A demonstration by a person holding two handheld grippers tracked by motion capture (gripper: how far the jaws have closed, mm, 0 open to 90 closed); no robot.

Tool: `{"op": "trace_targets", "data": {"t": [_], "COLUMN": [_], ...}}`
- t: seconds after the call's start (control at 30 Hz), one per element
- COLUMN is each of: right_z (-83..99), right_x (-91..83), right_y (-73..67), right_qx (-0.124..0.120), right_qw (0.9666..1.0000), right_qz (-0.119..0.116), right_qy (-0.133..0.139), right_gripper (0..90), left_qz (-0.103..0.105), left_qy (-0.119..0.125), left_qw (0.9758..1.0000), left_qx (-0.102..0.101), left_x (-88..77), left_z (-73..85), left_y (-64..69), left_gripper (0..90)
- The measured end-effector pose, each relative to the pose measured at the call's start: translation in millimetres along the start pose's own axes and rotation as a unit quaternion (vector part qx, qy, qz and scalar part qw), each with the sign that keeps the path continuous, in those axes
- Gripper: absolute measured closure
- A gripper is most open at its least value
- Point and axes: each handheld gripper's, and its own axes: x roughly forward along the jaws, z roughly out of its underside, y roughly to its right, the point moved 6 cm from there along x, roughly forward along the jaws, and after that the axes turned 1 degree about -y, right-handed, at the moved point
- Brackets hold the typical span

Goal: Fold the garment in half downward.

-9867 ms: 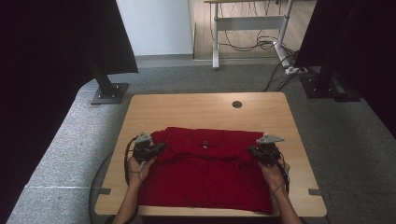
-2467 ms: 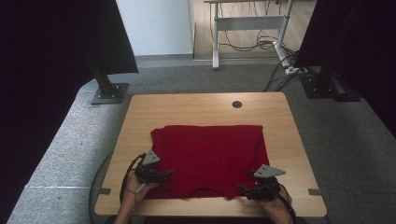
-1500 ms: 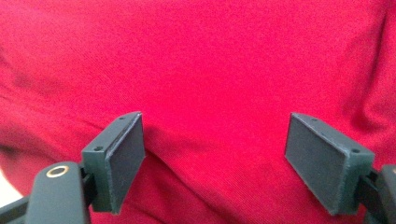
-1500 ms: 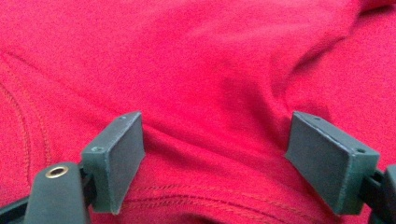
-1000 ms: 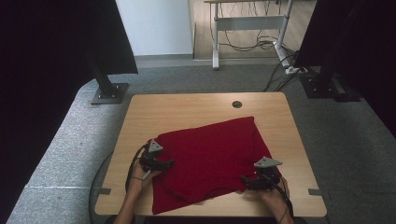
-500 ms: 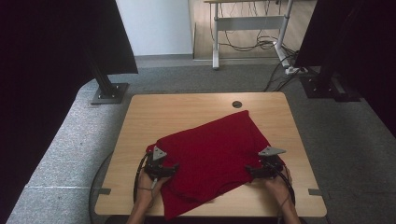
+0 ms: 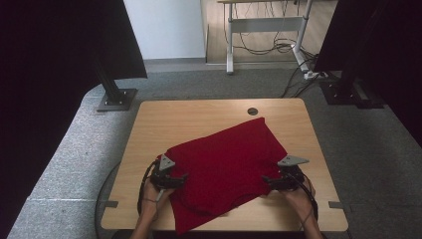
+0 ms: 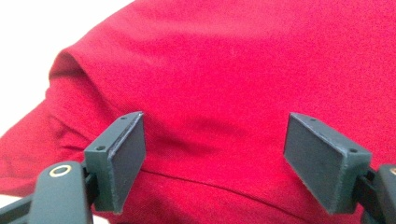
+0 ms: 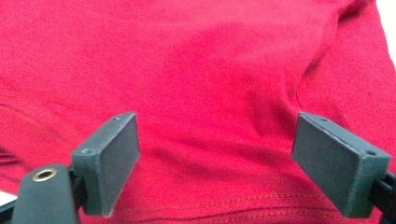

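Note:
A folded red garment [image 7: 224, 164] lies skewed on the wooden table [image 7: 199, 119], one corner pointing toward the far right and another hanging past the near edge. My left gripper [image 7: 180, 178] sits at its left edge, jaws wide open over the red cloth [image 8: 243, 93]. At the garment's right edge my right gripper [image 7: 267, 180] is open too, the red cloth [image 9: 201, 79] and its stitched hem spread between the jaws. Neither gripper holds anything.
A round cable hole [image 7: 253, 111] sits in the table's far edge. Black stands [image 7: 115, 94] and a second desk with cables [image 7: 263, 30] are on the floor beyond. A cable trails from the left gripper off the table's left side.
The garment was folded from wide to narrower, then rotated counter-clockwise on the table. Both grippers moved with it; the left one shifted right, the right one stays at the right edge.

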Motion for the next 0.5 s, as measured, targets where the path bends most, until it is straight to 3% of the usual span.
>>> {"op": "trace_targets", "data": {"t": [0.17, 0.23, 0.3, 0.33, 0.5], "right_z": [-6.8, -6.3, -0.1, 3.4, 22.8], "right_x": [-19.4, -23.2, -33.0, -35.1, -38.9], "right_y": [-7.4, -8.3, -9.4, -8.8, -2.5], "right_qx": [-0.016, -0.020, -0.022, -0.019, -0.006], "right_qw": [0.9998, 0.9997, 0.9996, 0.9996, 0.9998], "right_qz": [-0.006, -0.005, 0.001, 0.003, 0.013], "right_qy": [0.014, 0.016, 0.020, 0.019, 0.010], "right_gripper": [16.1, 16.1, 15.8, 15.5, 14.8], "left_qz": [0.008, 0.008, -0.001, -0.001, -0.014], "left_qy": [0.022, 0.024, 0.029, 0.029, 0.017], "left_qw": [0.9997, 0.9997, 0.9993, 0.9993, 0.9982], "left_qx": [-0.003, -0.006, -0.023, -0.023, -0.056], "left_x": [-33.0, -38.0, -48.9, -48.9, -52.1], "left_z": [-2.6, -0.2, 13.0, 13.0, 45.8], "left_y": [-7.1, -9.7, -20.5, -20.5, -39.4], "left_gripper": [17.3, 17.2, 17.2, 17.2, 17.7]}}
